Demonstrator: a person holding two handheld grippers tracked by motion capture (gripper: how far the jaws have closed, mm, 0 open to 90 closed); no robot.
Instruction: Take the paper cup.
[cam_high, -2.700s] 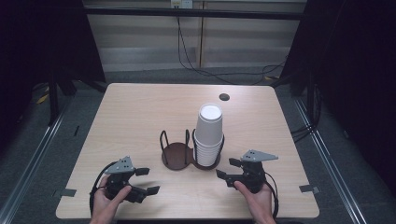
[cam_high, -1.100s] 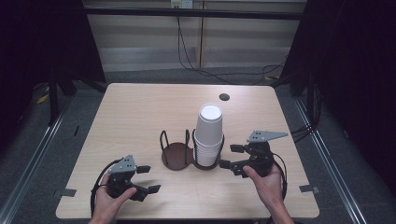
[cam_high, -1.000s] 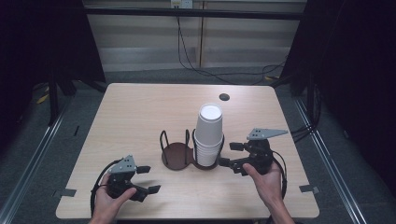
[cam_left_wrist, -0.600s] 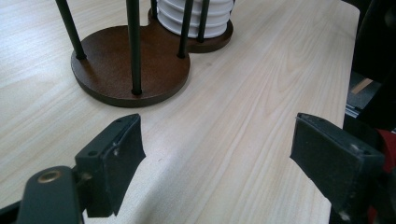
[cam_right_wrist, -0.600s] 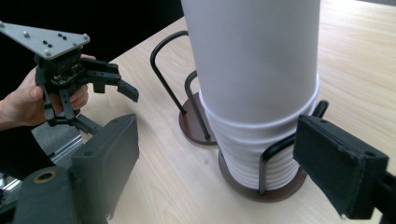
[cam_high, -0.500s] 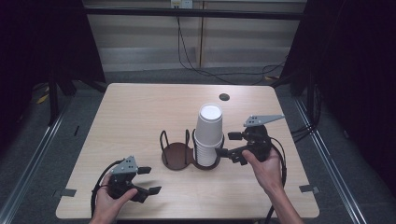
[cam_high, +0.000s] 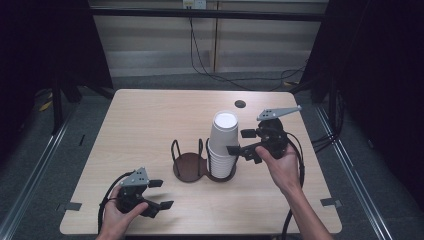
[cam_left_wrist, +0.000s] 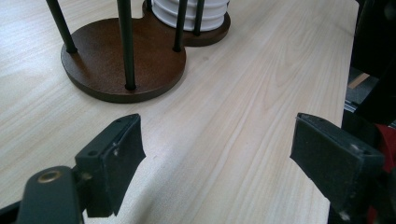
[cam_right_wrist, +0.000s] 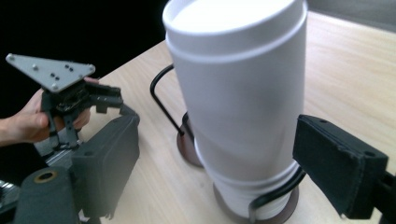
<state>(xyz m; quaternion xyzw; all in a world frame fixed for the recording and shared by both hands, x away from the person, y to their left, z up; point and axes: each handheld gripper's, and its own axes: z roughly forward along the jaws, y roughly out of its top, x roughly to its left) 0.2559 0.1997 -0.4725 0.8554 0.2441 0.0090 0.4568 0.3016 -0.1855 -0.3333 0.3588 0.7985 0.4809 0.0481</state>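
A stack of white cups (cam_high: 223, 142), upside down, stands in the right ring of a dark brown wire cup holder (cam_high: 187, 166); the left ring is empty. My right gripper (cam_high: 240, 142) hovers at the stack's right side, about mid-height. Its jaws have just been opening. In the right gripper view they stand wide on either side of the cups (cam_right_wrist: 238, 93), with neither pad pressing on them. My left gripper (cam_high: 161, 194) rests near the table's front left, open. In the left gripper view, bare table lies between its jaws, with the holder base (cam_left_wrist: 121, 60) ahead.
A small dark round hole (cam_high: 240, 104) marks the table (cam_high: 150, 120) behind the cups. Cables trail on the floor beyond the far edge. The holder's thin black uprights (cam_left_wrist: 126, 42) rise ahead of my left gripper.
My right gripper has risen from the holder's base to the stack's mid-height and shifted toward the back, with its jaws spread wider. The left gripper has stayed put.
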